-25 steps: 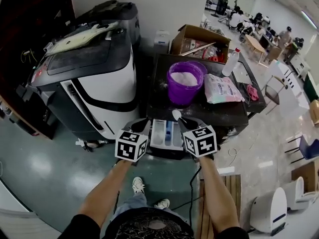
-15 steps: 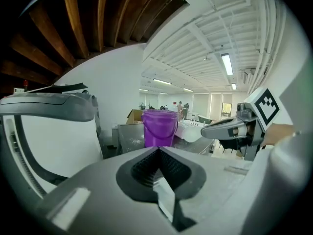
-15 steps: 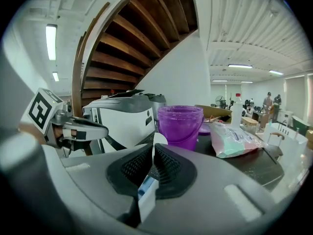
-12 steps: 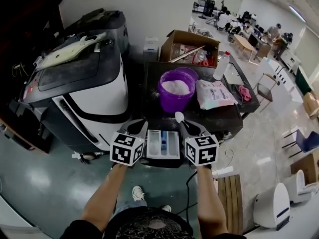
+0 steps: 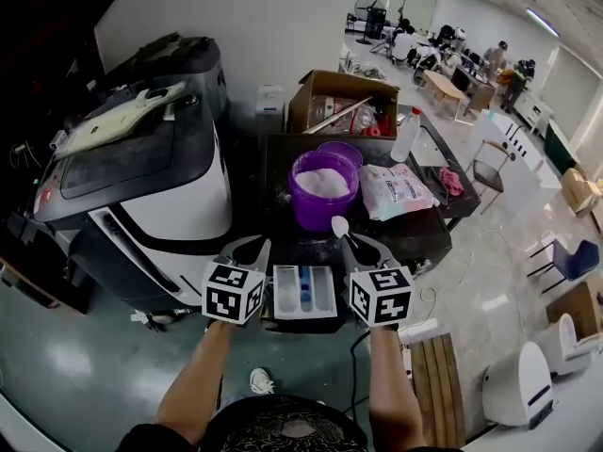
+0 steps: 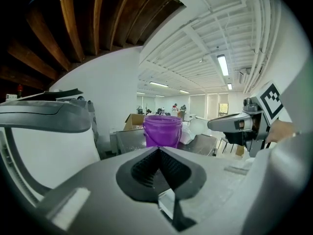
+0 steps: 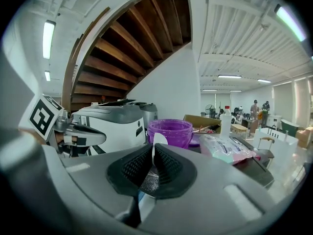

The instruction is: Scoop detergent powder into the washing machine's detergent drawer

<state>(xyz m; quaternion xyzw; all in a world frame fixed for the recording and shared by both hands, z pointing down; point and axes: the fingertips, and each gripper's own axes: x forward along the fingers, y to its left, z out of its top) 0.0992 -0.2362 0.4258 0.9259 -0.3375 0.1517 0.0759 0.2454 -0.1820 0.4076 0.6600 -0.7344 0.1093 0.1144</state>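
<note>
The counter [image 5: 281, 172] stands right of a large machine [image 5: 141, 196]. On the counter, the bucket [image 5: 323, 201] sits near the front edge with powder [image 5: 323, 180] in it. The bag [image 5: 396, 191] lies just right of the bucket, and a cloth [image 5: 450, 182] lies farther right. Behind the bucket stands a cardboard box [image 5: 334, 102], with a bottle [image 5: 405, 135] upright to its right. The detergent drawer [image 5: 303, 293] juts out before the counter's near edge, in front of the bucket. The left gripper [image 5: 254, 245] lies at the drawer's left and the right gripper [image 5: 347, 241] at its right, with the scoop [image 5: 338, 225] upright between the right gripper's jaws. A wooden pallet [image 5: 435, 384] lies on the floor [image 5: 85, 365] at the near right.
</note>
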